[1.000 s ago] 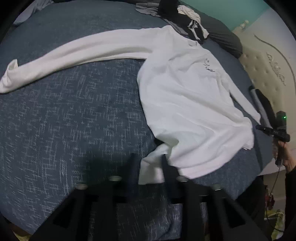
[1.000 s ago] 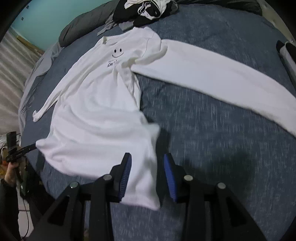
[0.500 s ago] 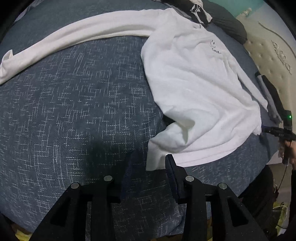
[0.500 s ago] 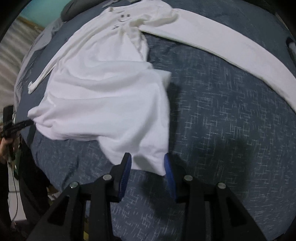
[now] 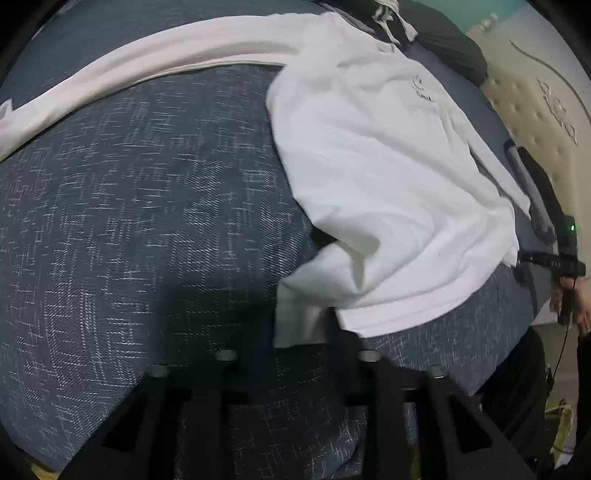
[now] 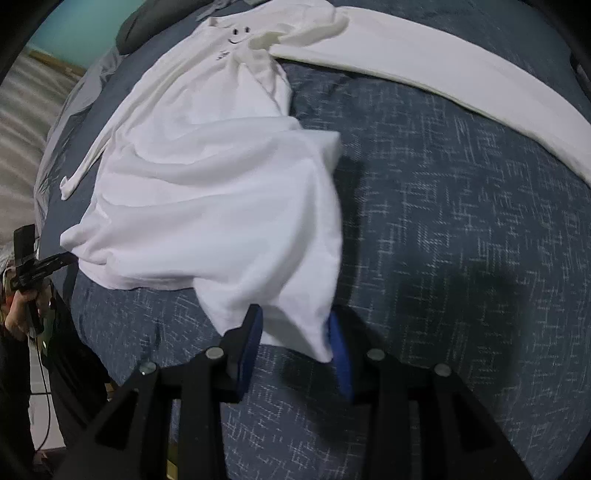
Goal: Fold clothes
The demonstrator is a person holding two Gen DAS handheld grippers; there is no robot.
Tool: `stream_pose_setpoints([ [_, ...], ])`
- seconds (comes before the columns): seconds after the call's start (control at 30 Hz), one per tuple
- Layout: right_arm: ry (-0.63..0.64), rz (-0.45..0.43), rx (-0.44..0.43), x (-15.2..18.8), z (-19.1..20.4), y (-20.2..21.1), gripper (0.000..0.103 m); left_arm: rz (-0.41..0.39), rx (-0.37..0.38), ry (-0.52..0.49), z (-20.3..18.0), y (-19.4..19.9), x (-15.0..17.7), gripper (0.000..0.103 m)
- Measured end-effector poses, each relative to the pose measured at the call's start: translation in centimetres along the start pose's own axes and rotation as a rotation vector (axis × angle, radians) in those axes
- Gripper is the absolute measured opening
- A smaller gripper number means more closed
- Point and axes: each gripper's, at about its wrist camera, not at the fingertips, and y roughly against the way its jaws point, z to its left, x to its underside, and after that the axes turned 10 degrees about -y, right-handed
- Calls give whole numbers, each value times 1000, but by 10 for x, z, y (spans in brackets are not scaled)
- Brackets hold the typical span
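Both grippers are on the hem now. A second ago my left gripper (image 5: 301,328) was hovering over the bottom corner of the white long-sleeve shirt (image 5: 388,177); now its jaws are closing, the corner's between them and looks pinched. My right gripper (image 6: 293,332) at 6 o'clock dropped onto the other hem corner, jaws closing with cloth in the gap, blue pads (image 6: 251,339) not squeezing it yet as far as I can see. So I reckon next is lifting the hem to fold. Shirt's face up on the bed's dark blue cover (image 6: 461,221), smiley print (image 6: 238,35) at 11 o'clock, one sleeve (image 6: 461,85) stretched toward 2. Further back: dark clothes pile (image 5: 391,18) and padded cream headboard (image 5: 535,110) in the left view, teal wall (image 6: 85,26) in the right.
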Motion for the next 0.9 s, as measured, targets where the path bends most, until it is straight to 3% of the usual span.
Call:
stream_pose_setpoints([
  [0.03,9,1,-1,0,2,1,13,3,-5,-11,-1,0,-1,12],
  [0.13,35,-8,8,0,9,7,5,-2,-2,-21,-3,5,-3,5],
  [0.43,69,-71,4,-7,27,62,4,-39,-12,-66,-14,48,-11,5],
  [0.6,95,-101,-3,5,19,103,4,-60,-19,-97,-27,76,-10,5],
  [0.77,138,-111,2,15,33,126,4,-73,-17,-123,-28,106,15,5],
  [0.9,168,-85,1,32,38,125,4,-44,-30,-127,-29,109,34,5],
])
